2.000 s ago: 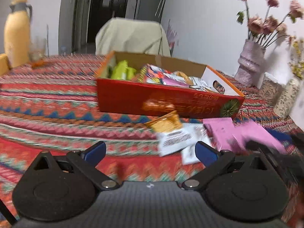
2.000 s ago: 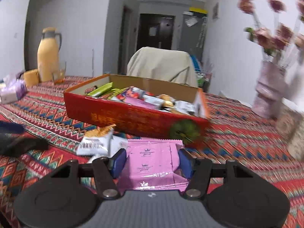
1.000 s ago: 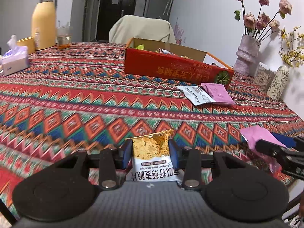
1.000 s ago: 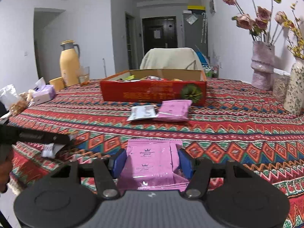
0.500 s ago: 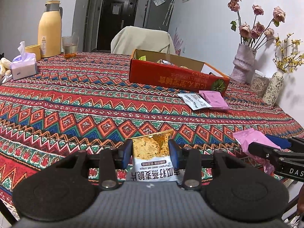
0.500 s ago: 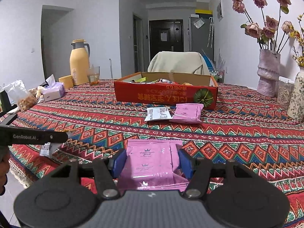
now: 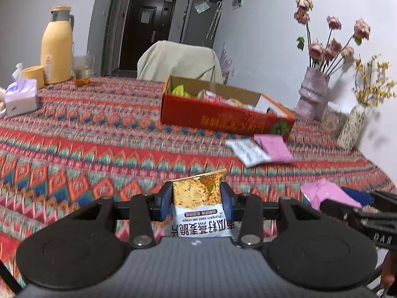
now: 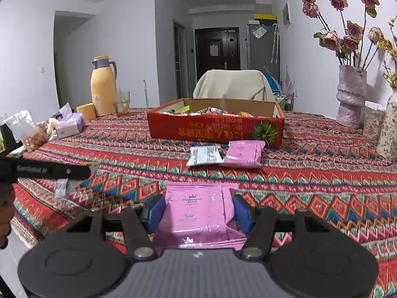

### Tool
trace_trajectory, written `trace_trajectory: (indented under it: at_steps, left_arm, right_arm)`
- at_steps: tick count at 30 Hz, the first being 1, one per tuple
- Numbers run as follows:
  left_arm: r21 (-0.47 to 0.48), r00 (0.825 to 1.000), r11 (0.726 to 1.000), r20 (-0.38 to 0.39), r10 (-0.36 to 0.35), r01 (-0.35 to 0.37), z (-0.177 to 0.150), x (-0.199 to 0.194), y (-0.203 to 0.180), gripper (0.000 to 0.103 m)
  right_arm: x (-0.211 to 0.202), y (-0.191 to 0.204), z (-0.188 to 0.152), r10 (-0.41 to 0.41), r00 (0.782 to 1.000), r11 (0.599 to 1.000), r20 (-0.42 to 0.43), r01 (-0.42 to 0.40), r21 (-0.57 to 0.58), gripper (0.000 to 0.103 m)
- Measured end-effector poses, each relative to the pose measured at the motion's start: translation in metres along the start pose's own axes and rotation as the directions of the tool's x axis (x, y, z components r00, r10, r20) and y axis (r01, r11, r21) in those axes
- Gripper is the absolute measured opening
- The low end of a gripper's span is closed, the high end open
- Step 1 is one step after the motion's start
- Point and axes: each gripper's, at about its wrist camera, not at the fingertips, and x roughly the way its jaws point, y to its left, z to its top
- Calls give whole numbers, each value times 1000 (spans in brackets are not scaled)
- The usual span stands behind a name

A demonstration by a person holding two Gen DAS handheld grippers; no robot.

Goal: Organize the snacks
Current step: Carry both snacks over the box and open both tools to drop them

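My left gripper (image 7: 196,202) is shut on a gold-and-white oat crisp packet (image 7: 198,206), held above the patterned tablecloth. My right gripper (image 8: 198,209) is shut on a pink snack packet (image 8: 198,213), also held above the cloth; this packet shows at the right of the left wrist view (image 7: 330,193). A red cardboard box (image 8: 213,130) holding several snacks stands at the far middle of the table; it also shows in the left wrist view (image 7: 223,118). A white packet (image 8: 204,156) and a second pink packet (image 8: 244,154) lie just in front of the box.
A yellow thermos (image 8: 103,85), a glass (image 8: 121,103), a yellow cup (image 8: 86,111), a tissue pack (image 8: 69,125) and bagged snacks (image 8: 27,134) stand at the left. Flower vases (image 8: 351,96) stand at the right. A draped chair (image 8: 233,84) is behind the table.
Both grippers closed on their packets and pulled back from the box. In the last half second the left gripper has moved toward the box; the right one has barely moved.
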Motion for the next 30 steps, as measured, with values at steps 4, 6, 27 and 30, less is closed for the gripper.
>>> trace_trajectory:
  at_steps: [4,6,27,30]
  left_arm:
    - [3,998,999,49,-37,37,41,14,3,41]
    - [10,996,999,75,-54,53,61,23,6,41]
    - [49,994,999,-109,25,-20,229,292,10,41]
    - [42,988,999,-147,39,-33,237,326,11,42]
  right_arm:
    - [8,-12,23,35,999,999,33,-35,3,59]
    - [13,-19,38,48,997,999,57,-48,0,59]
    - [240,-105,210,-18,997,997,-69,13,-72,59]
    - [286,-115,213,-63,988,997,-138,56,-55,59]
